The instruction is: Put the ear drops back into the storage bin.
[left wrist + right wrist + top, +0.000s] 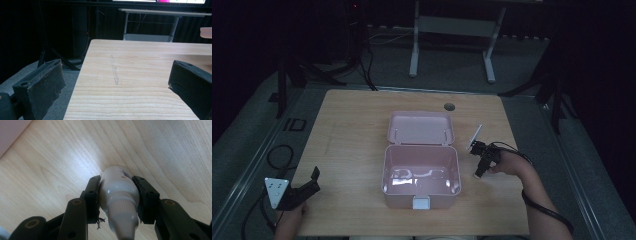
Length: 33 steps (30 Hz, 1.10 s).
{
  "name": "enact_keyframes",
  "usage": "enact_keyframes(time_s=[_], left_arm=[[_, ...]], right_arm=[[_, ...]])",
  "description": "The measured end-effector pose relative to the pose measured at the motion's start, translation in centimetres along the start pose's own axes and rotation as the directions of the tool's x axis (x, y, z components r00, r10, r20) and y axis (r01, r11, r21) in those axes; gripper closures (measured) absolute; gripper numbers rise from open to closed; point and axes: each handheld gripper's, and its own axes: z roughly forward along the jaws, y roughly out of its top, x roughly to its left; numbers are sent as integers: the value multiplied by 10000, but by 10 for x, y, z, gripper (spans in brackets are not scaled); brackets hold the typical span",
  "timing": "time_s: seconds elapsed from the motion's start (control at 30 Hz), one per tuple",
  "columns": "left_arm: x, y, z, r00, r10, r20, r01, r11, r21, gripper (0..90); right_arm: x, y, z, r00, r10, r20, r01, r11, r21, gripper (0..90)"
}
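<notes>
Clamped between the two black jaws of the right gripper (117, 202) is a small white bottle (120, 192) with a ribbed cap, its cap end toward the camera and its body pointing down at the worktop (50, 170). The pads press on both sides of the bottle's body, so the grasp looks made. From the right gripper view the bottle's far end seems to be at or just above the wood; whether it has left the surface cannot be told.

From the high view, the right gripper (482, 161) sits just to the right of an open pink box (421, 175), near its right wall but apart from it. The box's lid (421, 128) is folded back flat behind it, and nothing solid can be made out inside the box, though glare hides part of the floor.

At the near left corner of the worktop, well apart from the box, the left gripper (309, 182) has its jaws spread wide with nothing between them.

As a judgement, the pick-up is done or nearly so; lifting the bottle, carrying it over the box wall, setting it inside and perhaps closing the lid are left.
</notes>
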Motion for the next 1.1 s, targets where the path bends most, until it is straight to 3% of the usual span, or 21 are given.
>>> enact_keyframes(time_s=[0.17,0.3,0.43,0.47,0.57,0.67,0.73,0.77,0.87,1.1], left_arm=[[0,0,0,10000,-13,1,13,10000,-21,4],[0,0,0,10000,-15,5,15,10000,-11,4],[0,0,0,10000,-6,4,6,10000,-5,4],[0,0,0,10000,-6,4,6,10000,-5,4],[0,0,0,10000,-4,3,4,10000,-10,4],[0,0,0,10000,6,-3,-6,10000,0,4],[0,0,0,10000,6,-5,-6,10000,-2,4],[0,0,0,10000,1,-6,-1,10000,-5,4],[0,0,0,10000,0,-2,0,10000,-4,4],[0,0,0,10000,-3,21,3,10000,-29,4]], right_arm=[[5,-3,-3,9974,-712,-46,712,9975,19,595],[12,-7,-5,9874,-1585,-41,1585,9873,74,596],[20,-15,-9,9607,-2776,-79,2774,9605,-217,596],[20,-15,-9,9607,-2776,-79,2774,9605,-217,596],[30,-23,-12,9162,-3982,443,3994,9164,-251,596],[37,-27,-14,8906,-4511,578,4525,8917,-124,595],[39,-29,-15,8862,-4589,630,4600,8879,-25,595],[41,-30,-16,8777,-4747,662,4750,8799,125,595],[45,-32,-17,8660,-4945,737,4933,8692,350,595],[57,-35,-20,8269,-5557,862,5524,8314,603,596]])
